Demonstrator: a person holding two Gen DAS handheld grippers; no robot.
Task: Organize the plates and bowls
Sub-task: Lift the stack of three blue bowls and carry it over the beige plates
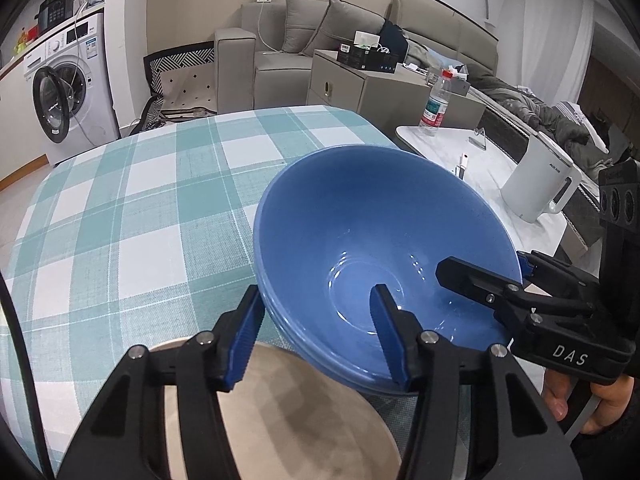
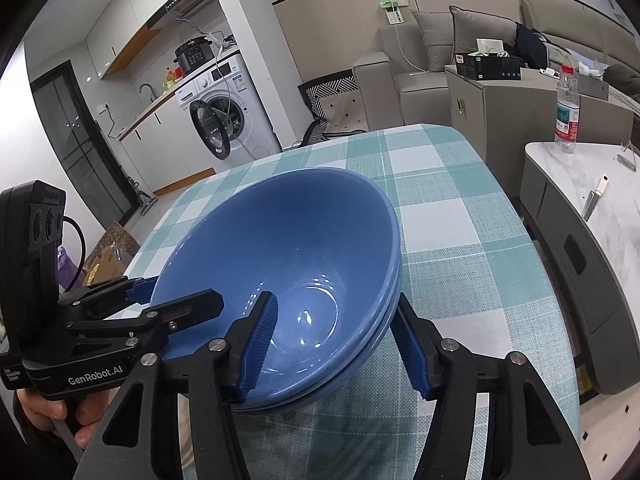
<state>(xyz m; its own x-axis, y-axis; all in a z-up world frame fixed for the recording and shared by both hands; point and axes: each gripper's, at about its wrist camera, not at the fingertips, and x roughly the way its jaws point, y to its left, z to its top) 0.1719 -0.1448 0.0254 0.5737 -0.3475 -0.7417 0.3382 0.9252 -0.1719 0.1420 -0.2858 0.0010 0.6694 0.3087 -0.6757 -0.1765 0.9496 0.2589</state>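
Checked tablecloth [image 1: 132,208], blue bowls [image 1: 360,220] stacked, rim between spread jaws of both grippers [image 1: 318,332] [image 2: 340,344]

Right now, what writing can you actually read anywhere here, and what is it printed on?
"DAS": on the right gripper, body.
"GenRobot.AI": on the left gripper, body.
Too small or blurred: the water bottle label, the white kettle mark, the washing machine stickers, the black box print.

Stack of nested blue bowls [image 1: 360,240] [image 2: 288,256], glossy inside, tilted off level above my checked tablecloth. Rims show three layers. Beige plate [image 1: 288,412] lies flat just beside and below the stack.
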